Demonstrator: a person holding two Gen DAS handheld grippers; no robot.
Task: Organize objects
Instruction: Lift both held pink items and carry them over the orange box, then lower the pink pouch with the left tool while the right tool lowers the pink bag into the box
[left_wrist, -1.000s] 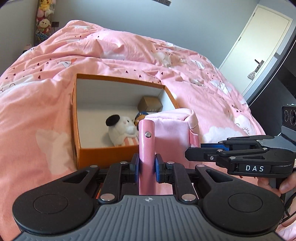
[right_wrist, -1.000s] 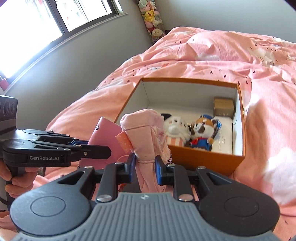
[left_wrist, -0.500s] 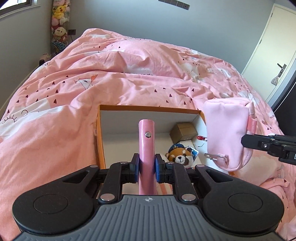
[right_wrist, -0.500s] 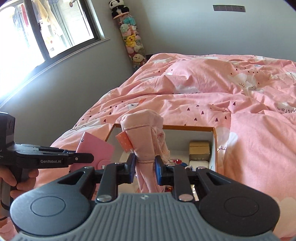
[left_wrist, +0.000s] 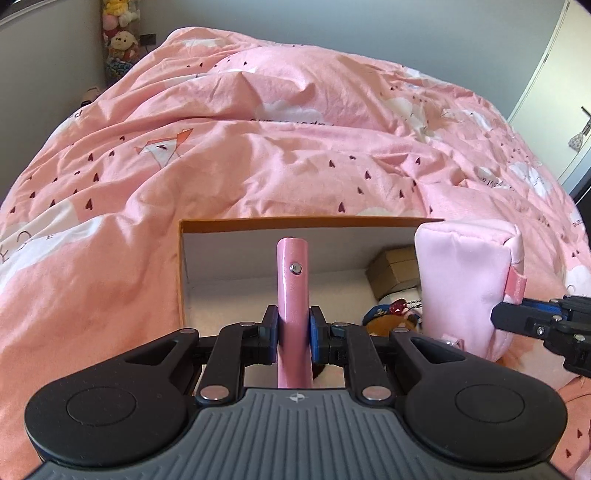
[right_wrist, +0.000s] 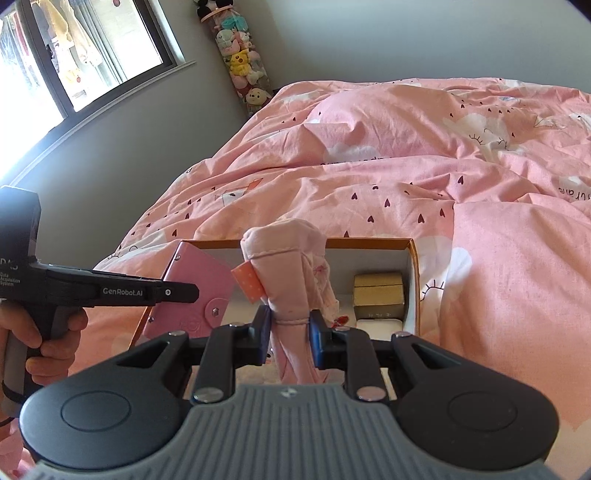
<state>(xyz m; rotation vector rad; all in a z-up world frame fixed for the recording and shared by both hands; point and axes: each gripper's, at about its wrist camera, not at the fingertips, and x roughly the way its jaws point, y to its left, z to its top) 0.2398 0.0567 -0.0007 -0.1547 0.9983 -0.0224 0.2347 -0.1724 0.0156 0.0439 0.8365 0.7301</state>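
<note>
Orange box (left_wrist: 295, 222) now nearer, beneath grippers.

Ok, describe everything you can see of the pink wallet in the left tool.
The pink wallet is a flat, smooth, leather-like case with metal snap studs and a small flap closure on its face. It is closed and held on edge, tilted, above the left end of the orange box. The left tool is shut on its edge; nothing else visibly touches it.
</note>
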